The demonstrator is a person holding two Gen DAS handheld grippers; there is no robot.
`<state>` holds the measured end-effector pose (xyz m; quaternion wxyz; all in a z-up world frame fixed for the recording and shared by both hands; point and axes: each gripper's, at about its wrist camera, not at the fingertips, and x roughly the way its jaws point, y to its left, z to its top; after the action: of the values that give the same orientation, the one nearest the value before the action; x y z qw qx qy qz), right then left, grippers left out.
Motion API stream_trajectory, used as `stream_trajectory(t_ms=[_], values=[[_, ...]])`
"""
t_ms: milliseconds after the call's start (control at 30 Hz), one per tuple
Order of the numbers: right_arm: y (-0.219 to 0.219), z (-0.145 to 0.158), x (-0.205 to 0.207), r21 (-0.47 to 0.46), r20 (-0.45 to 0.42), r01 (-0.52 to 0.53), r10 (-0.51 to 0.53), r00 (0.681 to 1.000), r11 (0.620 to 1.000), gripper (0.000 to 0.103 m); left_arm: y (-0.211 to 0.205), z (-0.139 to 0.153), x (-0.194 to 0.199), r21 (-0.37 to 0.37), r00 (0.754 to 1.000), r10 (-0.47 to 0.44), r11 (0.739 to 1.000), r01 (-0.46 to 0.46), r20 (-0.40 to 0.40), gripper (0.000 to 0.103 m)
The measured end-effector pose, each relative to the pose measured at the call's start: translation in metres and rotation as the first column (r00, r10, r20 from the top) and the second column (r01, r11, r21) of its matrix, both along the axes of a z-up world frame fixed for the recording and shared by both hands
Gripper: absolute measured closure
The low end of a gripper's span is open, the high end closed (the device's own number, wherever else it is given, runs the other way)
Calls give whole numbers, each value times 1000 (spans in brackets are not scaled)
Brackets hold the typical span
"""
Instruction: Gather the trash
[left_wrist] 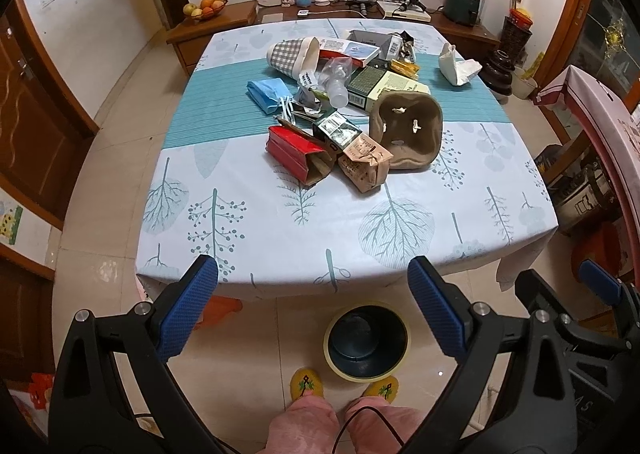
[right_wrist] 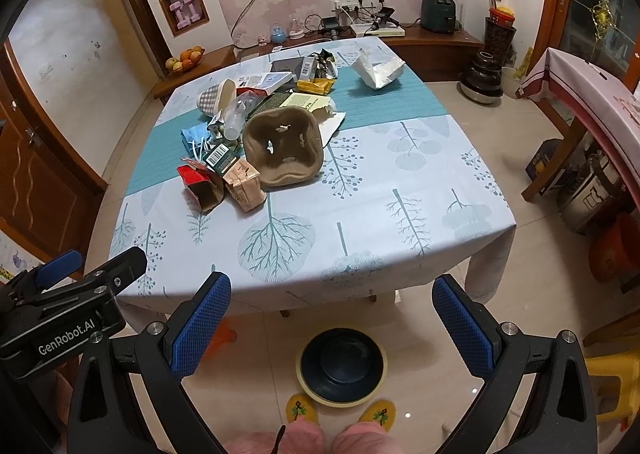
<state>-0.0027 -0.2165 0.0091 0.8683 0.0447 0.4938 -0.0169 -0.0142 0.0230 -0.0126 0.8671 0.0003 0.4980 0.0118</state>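
I stand in a tiled living room at a square table under a pale tablecloth printed with teal trees, a wall-mounted television and a low wooden sideboard behind it. My left gripper hangs spread wide and empty over the near table edge, its blue pads well apart. My right gripper is the same, gaping and holding nothing, just beside the left one.

Directly below both, on the floor by my yellow slippers, sits the round dark bin with a pale yellow rim, open and waiting. Further out, near the middle of the table, lies the trash heap. Closest to me are a flattened red carton with a brown open end and a crumpled brown paper packet, the two close beside each other. Just right of them a brown moulded-pulp cup carrier leans upward. Behind come a clear plastic bottle, a blue face mask, boxes and a checked fabric slipper. A crumpled white paper bag lies apart at the far right.

Nothing has been collected yet, I judge. I would begin with the nearest pieces: reach the left gripper to the red carton, pinch across its narrow flattened side so it cannot slip, lift clear without dragging its neighbours, then release straight above the bin.
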Motion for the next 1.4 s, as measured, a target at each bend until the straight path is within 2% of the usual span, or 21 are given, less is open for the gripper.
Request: stream_trajectory(t_ms=[67, 333, 600, 700, 800, 833, 1033, 1133, 1233, 1400], values=[[-6, 1, 1, 9, 0, -7, 7, 1000, 1000, 1, 5, -1, -4, 4, 1000, 15, 1000, -15, -1, 8], [-8, 2, 2, 28, 4, -44, 43, 999, 999, 1, -21, 15, -4, 21, 997, 72, 997, -72, 1, 8], [-35, 16, 27, 56, 8, -98, 98, 995, 994, 1, -25, 28, -6, 17, 990, 141, 990, -141, 9, 8], [-32, 13, 34, 69, 8, -116, 116, 993, 991, 1, -21, 28, -7, 26, 988, 156, 987, -156, 2, 8], [-24, 8, 46, 82, -8, -135, 136, 991, 987, 1, -14, 24, -1, -4, 987, 157, 988, -157, -24, 10], [-20, 6, 51, 87, -13, -140, 142, 990, 986, 2, -8, 23, 3, -19, 986, 163, 986, -163, -28, 13], [4, -6, 95, 126, -24, -134, 138, 990, 983, 16, 41, 17, 44, -85, 985, 168, 982, -171, -35, 13], [23, -16, 119, 156, -39, -122, 130, 991, 980, 18, 65, 7, 75, -100, 989, 121, 987, -129, -85, 13], [42, -30, 140, 136, -58, -134, 143, 988, 982, 18, 83, -5, 100, -104, 991, 85, 990, -96, -107, 13], [73, -72, 177, 101, -117, -161, 173, 978, 982, 28, 96, -38, 137, -87, 984, -2, 996, -13, -177, 14]])
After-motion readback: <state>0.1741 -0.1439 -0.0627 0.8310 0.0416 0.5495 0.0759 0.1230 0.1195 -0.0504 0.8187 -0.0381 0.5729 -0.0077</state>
